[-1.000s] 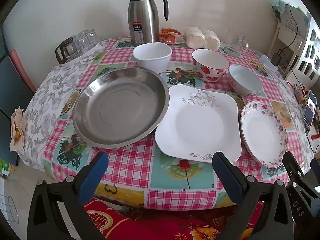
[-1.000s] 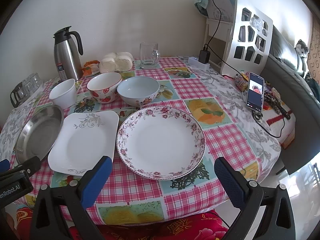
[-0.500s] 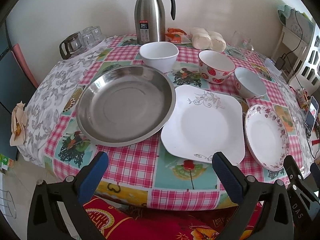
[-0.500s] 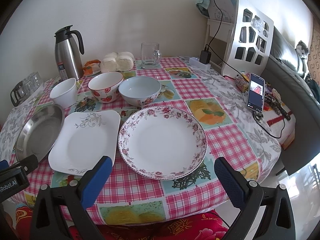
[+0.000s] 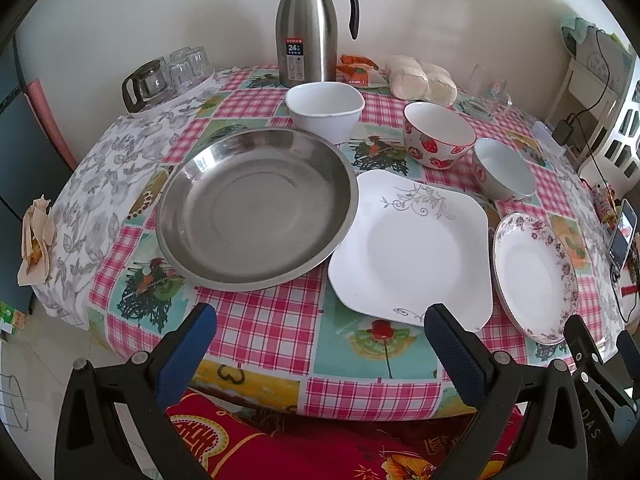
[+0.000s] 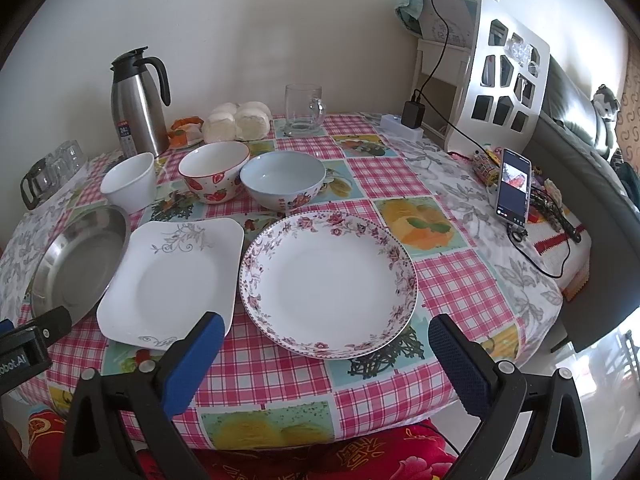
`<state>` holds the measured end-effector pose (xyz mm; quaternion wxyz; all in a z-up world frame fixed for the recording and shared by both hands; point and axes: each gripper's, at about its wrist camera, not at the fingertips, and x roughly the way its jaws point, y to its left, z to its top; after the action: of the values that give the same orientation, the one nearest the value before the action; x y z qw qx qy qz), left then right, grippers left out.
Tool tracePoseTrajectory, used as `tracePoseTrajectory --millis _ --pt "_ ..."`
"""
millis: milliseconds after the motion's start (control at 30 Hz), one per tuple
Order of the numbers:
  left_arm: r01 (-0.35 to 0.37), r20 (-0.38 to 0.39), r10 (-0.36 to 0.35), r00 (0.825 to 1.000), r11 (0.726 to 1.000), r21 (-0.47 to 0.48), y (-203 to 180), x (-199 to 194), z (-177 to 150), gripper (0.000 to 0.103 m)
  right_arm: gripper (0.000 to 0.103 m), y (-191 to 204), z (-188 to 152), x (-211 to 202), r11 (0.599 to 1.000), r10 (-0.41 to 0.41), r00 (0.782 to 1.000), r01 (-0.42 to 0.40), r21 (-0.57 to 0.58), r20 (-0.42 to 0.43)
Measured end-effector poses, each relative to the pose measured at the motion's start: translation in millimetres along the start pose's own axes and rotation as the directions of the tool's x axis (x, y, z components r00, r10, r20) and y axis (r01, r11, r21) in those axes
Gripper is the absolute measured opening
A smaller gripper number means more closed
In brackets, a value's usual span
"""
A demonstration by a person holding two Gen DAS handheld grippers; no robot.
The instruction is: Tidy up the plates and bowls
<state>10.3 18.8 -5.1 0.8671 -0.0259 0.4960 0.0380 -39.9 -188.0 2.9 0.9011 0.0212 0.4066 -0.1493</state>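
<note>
On the checked table lie a round steel plate (image 5: 256, 208), a square white plate (image 5: 412, 244) and a floral-rimmed round plate (image 6: 328, 280) in a front row. Behind them stand a white bowl (image 5: 325, 110), a strawberry bowl (image 5: 438, 134) and a pale blue bowl (image 6: 283, 178). My left gripper (image 5: 320, 330) hovers open at the table's near edge, in front of the steel and square plates. My right gripper (image 6: 326, 340) is open too, just short of the floral plate. Neither holds anything.
A steel thermos jug (image 5: 312, 24), wrapped buns (image 5: 422, 80), a glass mug (image 6: 303, 110) and upturned glasses (image 5: 168, 74) stand at the back. A phone (image 6: 513, 186) with cables rests at the right edge beside a white rack (image 6: 500, 76). A red cushion (image 5: 320, 448) lies below.
The left gripper's view has drifted left and slightly closer, so the plates sit further right in it. The right gripper crept slightly forward. Nothing on the table moved.
</note>
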Motion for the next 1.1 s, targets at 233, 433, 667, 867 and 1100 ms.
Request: tracePoseTrajectory --millis 233,433,667,867,1100 --pt "0.016 0.0 -0.016 1.0 1.0 -0.013 4 -1 0 0.103 0.103 2 -1 1 1.0 -0.003 1.0 0.003 -0.008 -0.003" --pt "0.036 -0.001 -0.036 0.999 0.999 -0.026 9 -1 1 0.103 0.103 7 -2 3 1.0 -0.009 1.0 0.008 -0.023 -0.011" --pt "0.058 -0.004 -0.058 0.998 0.998 -0.038 13 0 1 0.103 0.103 12 -2 6 0.999 -0.02 1.0 0.019 -0.039 -0.021" --pt "0.076 -0.006 -0.077 0.997 0.996 -0.05 18 0 1 0.103 0.103 16 -3 8 0.998 -0.028 0.999 0.026 -0.053 -0.024" --pt "0.096 -0.009 -0.097 0.995 0.994 -0.058 20 0 1 0.103 0.103 18 -3 9 0.998 -0.029 0.999 0.028 -0.055 -0.025"
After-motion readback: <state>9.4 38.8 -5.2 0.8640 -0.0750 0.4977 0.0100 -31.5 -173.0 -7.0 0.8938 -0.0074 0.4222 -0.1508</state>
